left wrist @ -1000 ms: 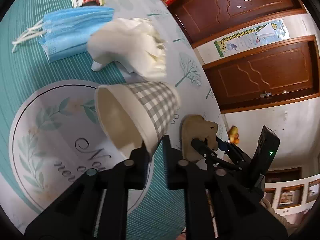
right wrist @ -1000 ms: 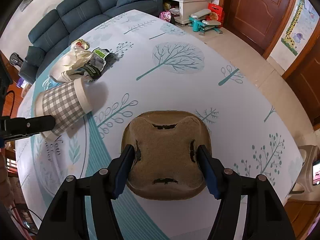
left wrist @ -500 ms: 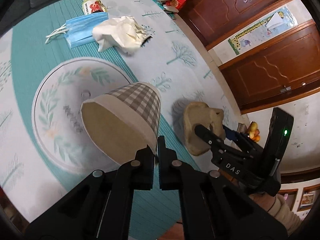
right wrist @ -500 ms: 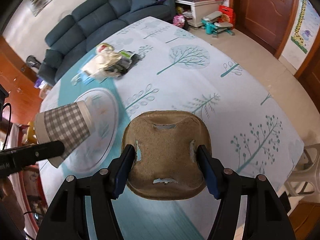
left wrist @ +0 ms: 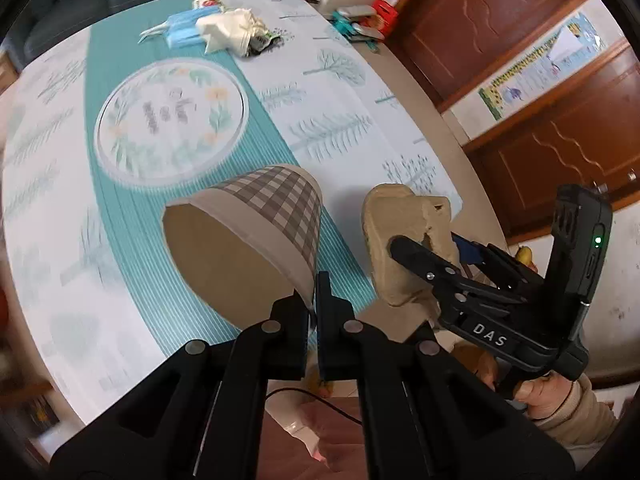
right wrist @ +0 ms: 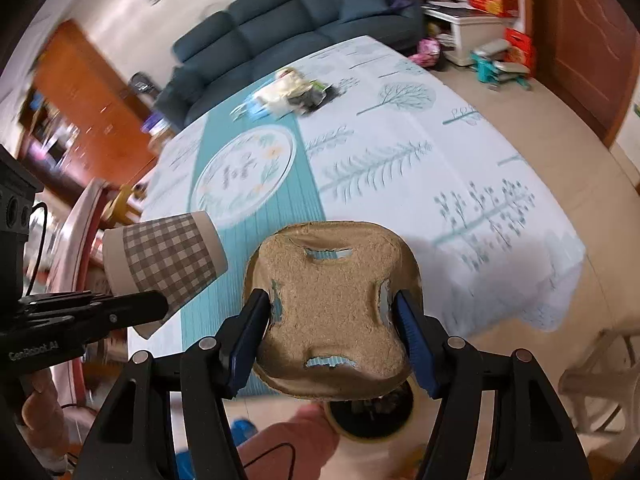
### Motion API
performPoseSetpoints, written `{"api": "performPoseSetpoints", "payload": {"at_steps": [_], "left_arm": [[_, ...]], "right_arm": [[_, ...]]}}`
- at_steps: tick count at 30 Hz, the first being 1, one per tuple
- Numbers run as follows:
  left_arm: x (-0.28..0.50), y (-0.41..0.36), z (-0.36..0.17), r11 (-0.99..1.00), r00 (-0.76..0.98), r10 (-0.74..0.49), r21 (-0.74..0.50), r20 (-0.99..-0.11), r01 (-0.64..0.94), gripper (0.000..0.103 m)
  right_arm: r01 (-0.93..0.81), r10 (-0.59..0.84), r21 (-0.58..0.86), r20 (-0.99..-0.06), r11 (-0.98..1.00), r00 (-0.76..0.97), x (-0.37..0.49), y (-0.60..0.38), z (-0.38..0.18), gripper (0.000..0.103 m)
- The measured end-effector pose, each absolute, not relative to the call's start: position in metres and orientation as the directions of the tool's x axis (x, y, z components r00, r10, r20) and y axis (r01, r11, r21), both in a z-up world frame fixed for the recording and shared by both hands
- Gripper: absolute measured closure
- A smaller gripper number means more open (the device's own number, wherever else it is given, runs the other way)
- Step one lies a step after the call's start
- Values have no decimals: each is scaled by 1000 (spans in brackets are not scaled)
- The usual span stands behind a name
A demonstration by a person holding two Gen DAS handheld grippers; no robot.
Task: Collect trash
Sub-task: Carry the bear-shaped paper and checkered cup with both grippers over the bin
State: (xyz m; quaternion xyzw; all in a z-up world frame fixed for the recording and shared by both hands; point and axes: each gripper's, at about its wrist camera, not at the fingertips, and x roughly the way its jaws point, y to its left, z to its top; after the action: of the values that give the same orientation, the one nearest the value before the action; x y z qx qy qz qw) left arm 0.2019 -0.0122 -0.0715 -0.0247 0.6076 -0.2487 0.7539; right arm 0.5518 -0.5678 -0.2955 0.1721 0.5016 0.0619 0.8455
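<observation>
Left gripper [left wrist: 313, 312] pinched tight on the thin rim of a checked paper cup [left wrist: 256, 236], mouth tilted toward the camera. Right gripper [right wrist: 334, 320] spread wide, blue pads clamping a rough, fibrous pulp tray [right wrist: 334, 308] by its sides. Beyond both, well off: smooth tablecloth [left wrist: 340, 92] printed with trees, then a blurred heap of white wrapper [left wrist: 228, 28] and blue mask [left wrist: 180, 34]. Below the tray, a dark round opening, mostly hidden. Since a second ago, both items lifted clear of the cloth.
</observation>
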Motion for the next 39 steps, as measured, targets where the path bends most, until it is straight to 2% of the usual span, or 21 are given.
{"api": "performPoseSetpoints", "payload": {"at_steps": [6,11,20,27,33,39], "left_arm": [[100,-31,-78,914,158,-364,-319,-918,251,102],[45,-47,-90,935,137,-319,-287,-938,209,102],[-11,-51,-123,955,60,-238,-222,-969,196,102],[-29,-45,-202,962,-25,-212,-213,-977,171,102],[-31,-37,-297,966,-60,-200,-207,-978,158,102],[-15,-31,-390,972,-80,-190,-199,-979,126,102]], "right_arm": [[-31,350,377,-823,926,448,479,-592,-299,39],[-90,401,400,-823,912,403,433,-601,-316,39],[-59,467,469,-844,881,264,394,-583,-392,39],[16,458,467,-872,884,172,385,-566,-483,39],[157,471,479,-878,864,85,389,-558,-588,39],[212,446,445,-894,870,45,400,-553,-678,38]]}}
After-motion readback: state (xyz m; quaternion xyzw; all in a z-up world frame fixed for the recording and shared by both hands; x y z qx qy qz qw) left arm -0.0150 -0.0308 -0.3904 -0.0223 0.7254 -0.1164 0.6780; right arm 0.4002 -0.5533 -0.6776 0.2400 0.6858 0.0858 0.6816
